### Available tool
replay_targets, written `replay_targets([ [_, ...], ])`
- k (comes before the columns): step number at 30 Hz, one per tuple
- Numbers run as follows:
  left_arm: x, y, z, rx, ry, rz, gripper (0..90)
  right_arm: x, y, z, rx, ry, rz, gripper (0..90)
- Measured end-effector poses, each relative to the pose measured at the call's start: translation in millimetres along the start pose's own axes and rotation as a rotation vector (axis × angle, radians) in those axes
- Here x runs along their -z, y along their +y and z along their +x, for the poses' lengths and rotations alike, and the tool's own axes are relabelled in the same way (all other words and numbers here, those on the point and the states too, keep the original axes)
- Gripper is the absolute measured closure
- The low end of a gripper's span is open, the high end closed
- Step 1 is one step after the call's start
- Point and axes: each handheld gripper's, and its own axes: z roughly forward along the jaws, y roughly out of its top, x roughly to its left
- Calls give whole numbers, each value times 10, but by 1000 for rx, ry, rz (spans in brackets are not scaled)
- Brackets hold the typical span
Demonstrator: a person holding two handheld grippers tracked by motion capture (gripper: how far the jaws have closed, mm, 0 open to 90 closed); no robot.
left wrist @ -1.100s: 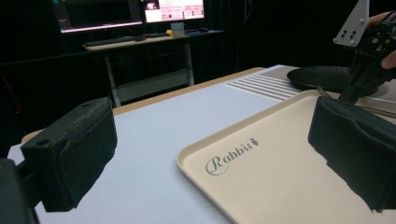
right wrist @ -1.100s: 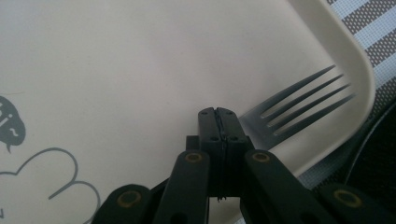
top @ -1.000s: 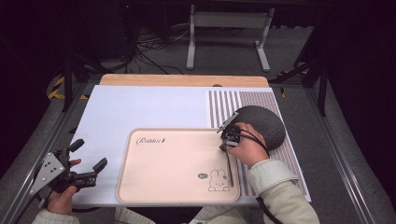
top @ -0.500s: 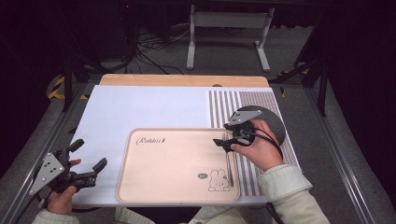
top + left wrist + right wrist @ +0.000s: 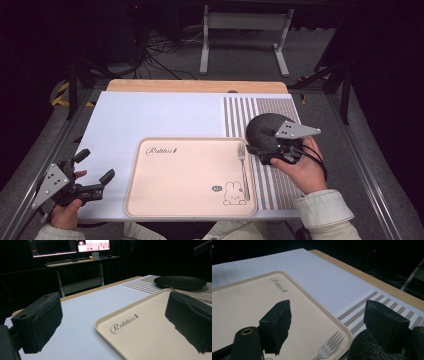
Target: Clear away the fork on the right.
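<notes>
Silver metal fork (image 5: 243,167) lies lengthwise along the beige tray's (image 5: 170,200) right edge, just left of the right gripper (image 5: 264,152), whose empty jaws have just been opening.

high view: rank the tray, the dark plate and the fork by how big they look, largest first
1. tray, by far the largest
2. dark plate, partly covered by the right gripper, yet clearly smaller than the tray
3. fork, a thin sliver lying along the tray's right side

All three lie about equally far from the camera, so the order is safe.
</notes>
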Motion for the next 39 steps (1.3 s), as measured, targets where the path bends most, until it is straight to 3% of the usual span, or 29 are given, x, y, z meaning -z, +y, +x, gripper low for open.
replay_targets([
  [11,-1,-2,-2,5,2,3,20,259,-296,-99,-12,-31,-139,179],
  [23,-1,-3,-2,4,4,3,20,450,-707,-193,-63,-104,-228,165],
  [29,0,-4,-2,5,5,3,20,440,-882,-272,-73,-114,-245,163],
  [36,3,-3,1,4,5,-1,20,395,-1068,-278,-84,-112,-198,162],
  [39,4,-2,1,4,4,-2,20,411,-1077,-273,-86,-111,-216,162],
])
